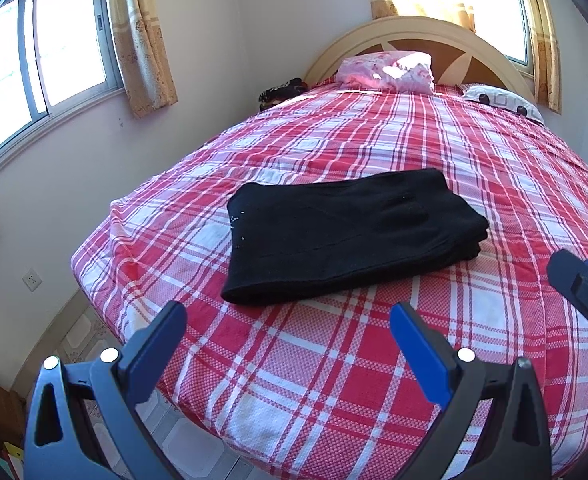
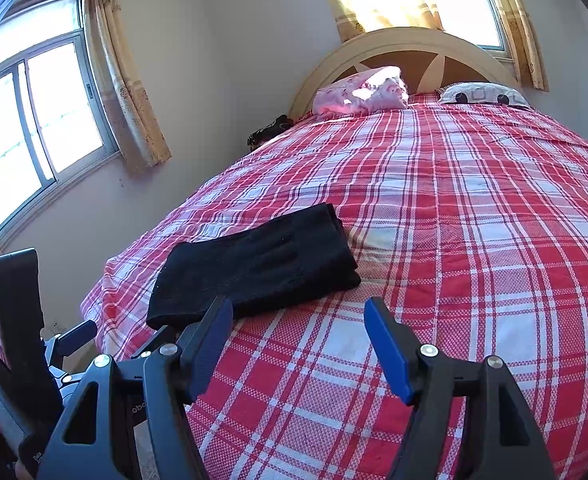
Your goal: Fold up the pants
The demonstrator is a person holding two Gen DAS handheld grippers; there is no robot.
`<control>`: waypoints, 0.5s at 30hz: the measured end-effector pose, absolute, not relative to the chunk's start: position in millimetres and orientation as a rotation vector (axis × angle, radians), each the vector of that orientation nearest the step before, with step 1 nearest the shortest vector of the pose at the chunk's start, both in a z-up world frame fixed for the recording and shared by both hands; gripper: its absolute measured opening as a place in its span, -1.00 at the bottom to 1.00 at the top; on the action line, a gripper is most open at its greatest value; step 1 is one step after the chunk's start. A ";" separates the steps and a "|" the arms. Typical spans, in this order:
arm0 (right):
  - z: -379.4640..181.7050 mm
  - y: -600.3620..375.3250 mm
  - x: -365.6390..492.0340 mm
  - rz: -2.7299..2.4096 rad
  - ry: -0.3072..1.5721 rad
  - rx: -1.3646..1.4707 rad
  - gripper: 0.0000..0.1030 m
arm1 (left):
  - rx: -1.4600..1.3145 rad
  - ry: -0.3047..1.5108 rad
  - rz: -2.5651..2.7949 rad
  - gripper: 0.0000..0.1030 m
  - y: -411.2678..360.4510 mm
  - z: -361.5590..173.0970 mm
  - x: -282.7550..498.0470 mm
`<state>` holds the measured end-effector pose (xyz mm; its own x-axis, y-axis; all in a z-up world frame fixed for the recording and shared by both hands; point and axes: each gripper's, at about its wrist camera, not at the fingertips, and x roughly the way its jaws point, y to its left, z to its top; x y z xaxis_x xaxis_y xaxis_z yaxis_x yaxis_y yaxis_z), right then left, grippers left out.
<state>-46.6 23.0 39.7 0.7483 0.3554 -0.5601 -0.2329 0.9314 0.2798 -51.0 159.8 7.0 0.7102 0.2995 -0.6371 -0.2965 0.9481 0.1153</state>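
Observation:
Black pants [image 1: 346, 236] lie folded into a compact rectangle on the red and white plaid bed [image 1: 434, 152], near its foot. In the right wrist view the same pants [image 2: 258, 268] sit left of centre. My left gripper [image 1: 288, 314] hovers just short of the pants' near edge, open, with nothing between its blue pads. My right gripper [image 2: 298, 306] is open too and holds nothing; its left finger [image 2: 210, 340] overlaps the pants' near corner in the picture. A part of the right gripper [image 1: 586, 292] shows at the right edge of the left wrist view.
A pink pillow [image 1: 386, 70] and a patterned pillow [image 1: 502, 100] lie by the curved headboard [image 1: 414, 36]. A dark bundle [image 1: 282, 90] sits at the bed's far left corner. Windows with curtains line the left wall. Tiled floor [image 1: 86, 328] runs along the bed's left side.

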 end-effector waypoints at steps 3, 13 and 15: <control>38.6 23.2 -46.0 0.322 0.655 0.201 0.36 | 0.004 0.711 0.330 1.00 159.6 5.7 -50.5; 36.1 23.6 -45.9 0.321 0.663 0.204 0.36 | 0.006 0.718 0.330 1.00 160.2 3.3 -50.0; 35.9 23.1 -45.3 0.321 0.665 0.205 0.36 | 0.006 0.719 0.330 1.00 160.3 3.0 -50.1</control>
